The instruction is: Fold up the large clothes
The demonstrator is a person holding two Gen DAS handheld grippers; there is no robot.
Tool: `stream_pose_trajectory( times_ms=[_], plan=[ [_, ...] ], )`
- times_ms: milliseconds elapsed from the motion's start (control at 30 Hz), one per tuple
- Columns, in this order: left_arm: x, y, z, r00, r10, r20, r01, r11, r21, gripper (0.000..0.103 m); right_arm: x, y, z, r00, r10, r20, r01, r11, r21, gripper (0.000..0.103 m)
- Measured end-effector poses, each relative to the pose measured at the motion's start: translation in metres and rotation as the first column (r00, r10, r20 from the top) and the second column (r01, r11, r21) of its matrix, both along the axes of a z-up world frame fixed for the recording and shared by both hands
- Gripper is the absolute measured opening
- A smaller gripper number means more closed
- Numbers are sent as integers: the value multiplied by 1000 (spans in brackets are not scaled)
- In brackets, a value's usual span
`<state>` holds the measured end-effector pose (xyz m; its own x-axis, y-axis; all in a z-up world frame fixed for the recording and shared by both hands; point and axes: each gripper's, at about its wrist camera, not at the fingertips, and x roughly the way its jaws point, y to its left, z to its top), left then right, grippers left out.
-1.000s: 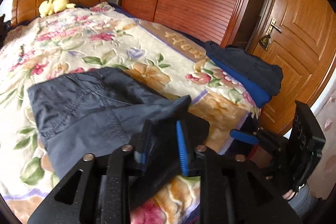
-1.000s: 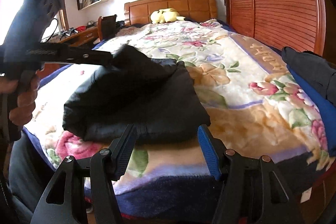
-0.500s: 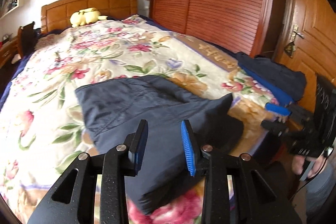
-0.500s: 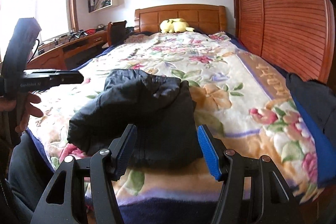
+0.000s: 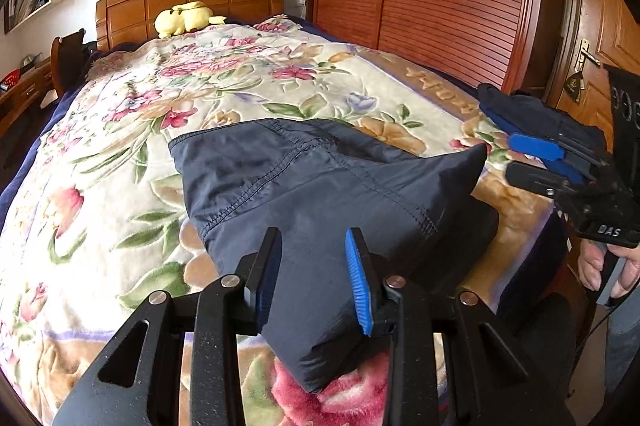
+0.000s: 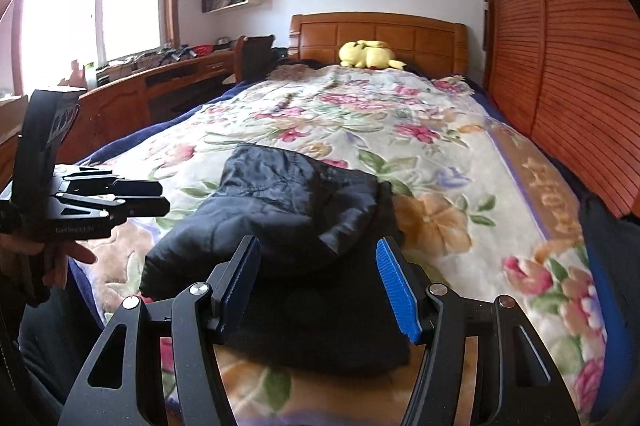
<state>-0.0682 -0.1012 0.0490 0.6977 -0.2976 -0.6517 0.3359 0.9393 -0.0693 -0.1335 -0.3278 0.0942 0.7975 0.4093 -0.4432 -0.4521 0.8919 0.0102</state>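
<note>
Now, with our left claw point(image 5: 314, 274) and right claw point(image 6: 318, 284) both parted and empty above the folded dark trousers point(image 5: 320, 194) on the bed point(image 5: 100, 186) just ahead, we judge the raised corner may flop open, or a careless descent may drag the slippery layers askew.

1. A bed point(image 5: 100, 186) with a wooden headboard carries a floral blanket point(image 5: 248, 82).
2. A folded dark garment point(image 5: 320, 186) lies at the near end.
3. Dark and blue clothes point(image 5: 540, 116) lie at the right edge.
4. A yellow plush toy point(image 5: 184, 18) rests at the far end.
</note>
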Motion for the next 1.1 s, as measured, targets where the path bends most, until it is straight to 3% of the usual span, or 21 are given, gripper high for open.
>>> stream_pose_trajectory(
  times_ms=[333, 533, 833, 1100],
  plan=[
    [-11, 33, -11, 1000, 8, 6, -8, 1000, -16, 34, 48, 41, 2, 999, 38, -37, -38, 999, -5, 62],
    [-17, 59, -23, 1000, 8, 0, -8, 1000, -29, 34, 79, 58, -32, 993, 3, -118, -10, 999, -52, 63],
    [-13, 83, -39, 1000, 18, -14, -18, 998, -60, 34, 109, 44, -72, 965, -23, -263, 42, 997, 68, 68],
    [-9, 97, -48, 999, 36, -26, -38, 997, -73, 34, 105, 47, -73, 967, -30, -252, 53, 995, 83, 68]
  ],
)
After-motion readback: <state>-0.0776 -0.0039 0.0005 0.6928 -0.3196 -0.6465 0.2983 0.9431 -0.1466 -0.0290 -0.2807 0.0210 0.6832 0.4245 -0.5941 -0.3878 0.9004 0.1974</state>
